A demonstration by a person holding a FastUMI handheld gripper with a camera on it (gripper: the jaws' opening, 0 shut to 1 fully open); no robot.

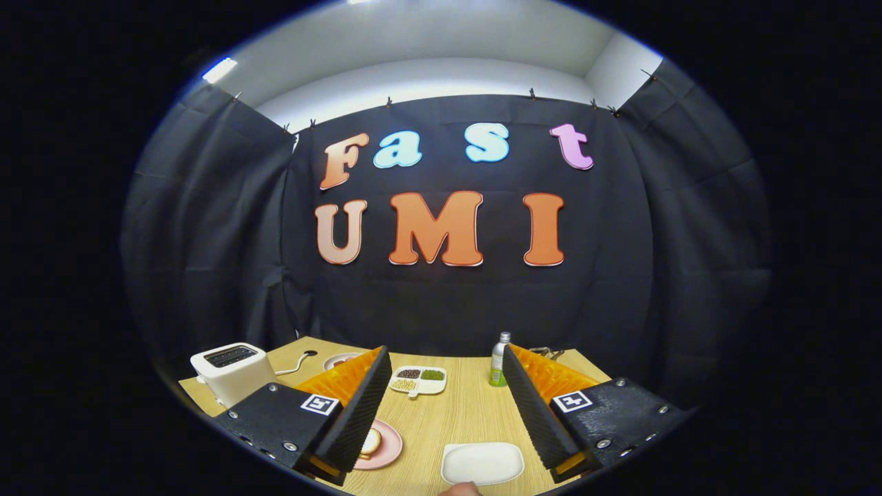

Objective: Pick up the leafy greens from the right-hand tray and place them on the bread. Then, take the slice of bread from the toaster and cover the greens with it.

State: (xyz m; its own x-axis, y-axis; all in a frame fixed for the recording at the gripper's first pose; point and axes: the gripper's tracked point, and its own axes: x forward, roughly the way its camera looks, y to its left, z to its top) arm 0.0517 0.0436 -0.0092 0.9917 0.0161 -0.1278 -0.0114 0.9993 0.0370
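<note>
Two dishes between the wide-open, empty tool (444, 389) fingers: divided dish (418, 380) (beans and grains), bare white tray (481, 463)

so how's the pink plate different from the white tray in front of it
The pink plate is round and carries a piece of bread; the white tray is a rounded rectangle, and its visible surface looks bare. The plate is partly hidden behind the left finger of the open gripper, while the tray lies between the fingers, in plain sight. Both rest flat on the wooden table.
</note>
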